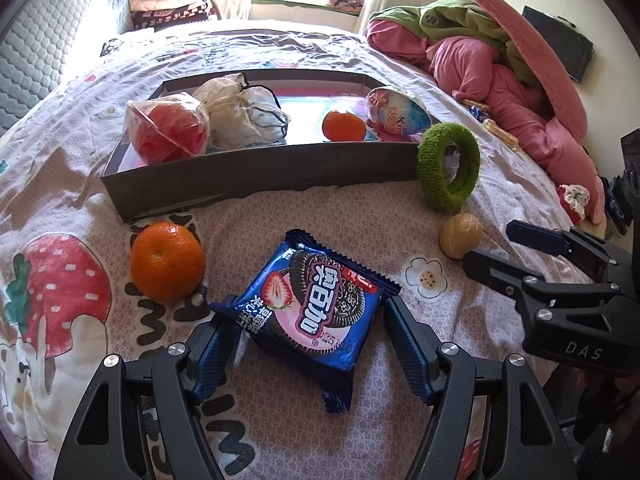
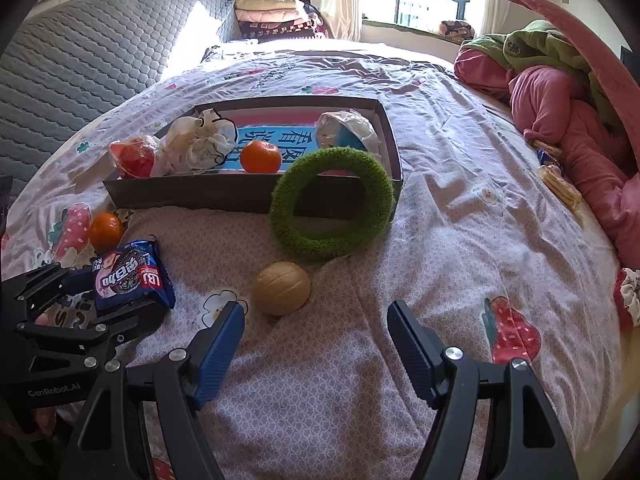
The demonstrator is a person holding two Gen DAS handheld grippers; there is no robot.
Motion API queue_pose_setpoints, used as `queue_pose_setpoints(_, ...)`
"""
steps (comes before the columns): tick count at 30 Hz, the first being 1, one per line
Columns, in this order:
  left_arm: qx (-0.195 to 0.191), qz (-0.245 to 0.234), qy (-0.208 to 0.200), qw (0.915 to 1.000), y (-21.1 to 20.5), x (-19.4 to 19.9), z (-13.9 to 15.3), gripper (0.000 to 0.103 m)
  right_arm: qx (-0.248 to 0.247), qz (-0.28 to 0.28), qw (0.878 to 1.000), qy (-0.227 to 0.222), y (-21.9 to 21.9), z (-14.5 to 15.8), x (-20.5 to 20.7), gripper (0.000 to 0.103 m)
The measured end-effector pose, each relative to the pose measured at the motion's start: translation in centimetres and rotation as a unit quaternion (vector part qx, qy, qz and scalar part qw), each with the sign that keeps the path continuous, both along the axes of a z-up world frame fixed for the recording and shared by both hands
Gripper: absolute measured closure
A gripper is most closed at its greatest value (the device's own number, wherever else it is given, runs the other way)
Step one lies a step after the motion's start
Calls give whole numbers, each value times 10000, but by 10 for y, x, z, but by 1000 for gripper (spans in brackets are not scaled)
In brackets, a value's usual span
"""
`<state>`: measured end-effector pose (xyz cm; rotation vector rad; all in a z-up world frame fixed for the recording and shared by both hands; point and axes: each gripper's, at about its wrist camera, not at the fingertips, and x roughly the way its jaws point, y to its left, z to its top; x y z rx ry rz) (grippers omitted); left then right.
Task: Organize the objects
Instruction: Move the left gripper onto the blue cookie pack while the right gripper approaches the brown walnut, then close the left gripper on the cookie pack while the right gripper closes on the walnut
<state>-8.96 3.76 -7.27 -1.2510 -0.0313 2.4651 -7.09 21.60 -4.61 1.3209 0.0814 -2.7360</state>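
L gripper [image 1: 308,320]: jaws spread wide, straddling the blue cookie packet [image 1: 310,312]. Packet lies flat on the bedsheet [image 1: 360,216], its L corner touching the L finger; R finger just beside its R edge, contact not clear. Not clamped.

R gripper [image 2: 316,320]: jaws spread, nothing between them but bare sheet. Walnut [image 2: 281,288] sits just ahead of the L fingertip, apart from it. Open sheet to the R of this gripper, free room as far as the bed edge.

Mid zone: loose orange [image 1: 167,266] L of packet, near the box's front L corner. Green fuzzy ring [image 2: 332,203] stands tilted against the box's front R corner, touching the wall. Walnut between ring and R gripper.

Box [image 1: 256,176]: shallow, dark-walled, open top, front wall facing the grippers. Inside, L to R: red item in clear wrap [image 1: 168,132] at front L corner, crumpled white bag [image 1: 240,114], second orange [image 1: 344,125], wrapped egg-shaped toy [image 1: 400,110] at R wall. Centre floor of box bare.

Far: sheet clear behind box to window side. Pink and green bedding pile [image 1: 500,60] along R edge; grey quilted headboard [image 2: 88,72] far L.
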Motion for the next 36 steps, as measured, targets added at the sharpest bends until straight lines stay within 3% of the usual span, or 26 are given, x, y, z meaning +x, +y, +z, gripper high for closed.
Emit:
queue_pose_setpoints(15, 0, -97, 91, 9999, 9, -6, -3, 29, -134, -126, 9998, -59, -2, -15, -18, 32)
queue_pose_setpoints(21, -108, -95, 175, 9997, 15, -6, -4, 29, -86, -37, 10000, 2, -5, -16, -19, 43)
queue_pose_setpoints(24, -157, -72, 200, 9997, 17, -5, -4, 30, -140, 46, 9999, 9, -5, -17, -17, 57)
queue_pose_setpoints(29, -245, -64, 271, 9993, 19, -2, -4, 38, -121, 141, 9998, 16, -8, -17, -15, 66)
queue_pose_setpoints(32, -323, -71, 324, 9989, 22, 1, -2, 50, -147, 174, 9997, 24, -8, -16, -13, 68)
queue_pose_setpoints(36, -450, -61, 346, 9984, 24, 4, -2, 51, -180, 207, 9996, 27, -8, -15, -10, 68)
